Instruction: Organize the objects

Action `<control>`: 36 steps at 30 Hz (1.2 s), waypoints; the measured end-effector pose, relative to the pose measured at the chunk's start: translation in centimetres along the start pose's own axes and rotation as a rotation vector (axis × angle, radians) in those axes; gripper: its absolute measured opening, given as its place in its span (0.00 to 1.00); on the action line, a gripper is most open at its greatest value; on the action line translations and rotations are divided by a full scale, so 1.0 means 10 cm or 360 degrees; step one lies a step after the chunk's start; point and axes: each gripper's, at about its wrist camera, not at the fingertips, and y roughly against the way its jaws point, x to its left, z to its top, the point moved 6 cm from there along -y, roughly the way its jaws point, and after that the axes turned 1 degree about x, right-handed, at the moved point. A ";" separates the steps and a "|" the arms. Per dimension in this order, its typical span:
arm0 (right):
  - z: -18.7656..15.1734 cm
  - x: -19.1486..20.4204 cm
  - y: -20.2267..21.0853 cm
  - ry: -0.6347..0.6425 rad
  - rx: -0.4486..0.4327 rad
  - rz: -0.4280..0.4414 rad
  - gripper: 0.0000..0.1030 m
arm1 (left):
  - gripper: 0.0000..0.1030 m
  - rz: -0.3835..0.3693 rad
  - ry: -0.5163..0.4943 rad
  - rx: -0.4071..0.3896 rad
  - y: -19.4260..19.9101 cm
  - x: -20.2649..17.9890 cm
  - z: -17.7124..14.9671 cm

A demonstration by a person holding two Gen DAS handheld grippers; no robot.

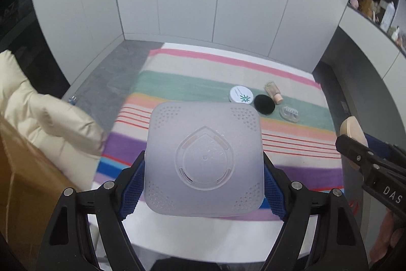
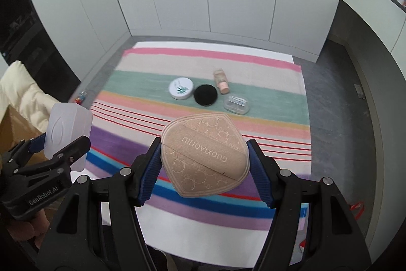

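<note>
Above a striped cloth (image 2: pixel 203 62), the left gripper (image 1: pixel 204 177) clamps a frosted square plastic case (image 1: pixel 203 156) between its blue pads. The right gripper (image 2: pixel 204 164) squeezes a beige powder puff (image 2: pixel 203 154) printed with lettering. Both are held in the air. Farther back on the green stripe lie 4 items close together: a round white compact (image 2: pixel 181 88), a black round puff (image 2: pixel 205 95), a small bottle (image 2: pixel 221 83) on its side, and a clear small box (image 2: pixel 236 104).
</note>
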 end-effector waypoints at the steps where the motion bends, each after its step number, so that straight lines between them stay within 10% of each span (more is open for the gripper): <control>1: -0.01 0.03 0.04 0.0008 -0.0007 -0.0006 0.66 | 0.80 0.0003 0.0006 -0.0015 0.07 0.04 0.00; 15: 0.13 0.82 0.47 0.0259 -0.0175 0.0136 0.66 | 0.80 0.0050 0.0171 -0.0241 0.79 0.71 -0.01; 36: 0.22 1.75 0.17 0.0278 -0.0061 0.0384 0.66 | 0.80 0.0159 0.0329 -0.0356 1.11 1.70 -0.11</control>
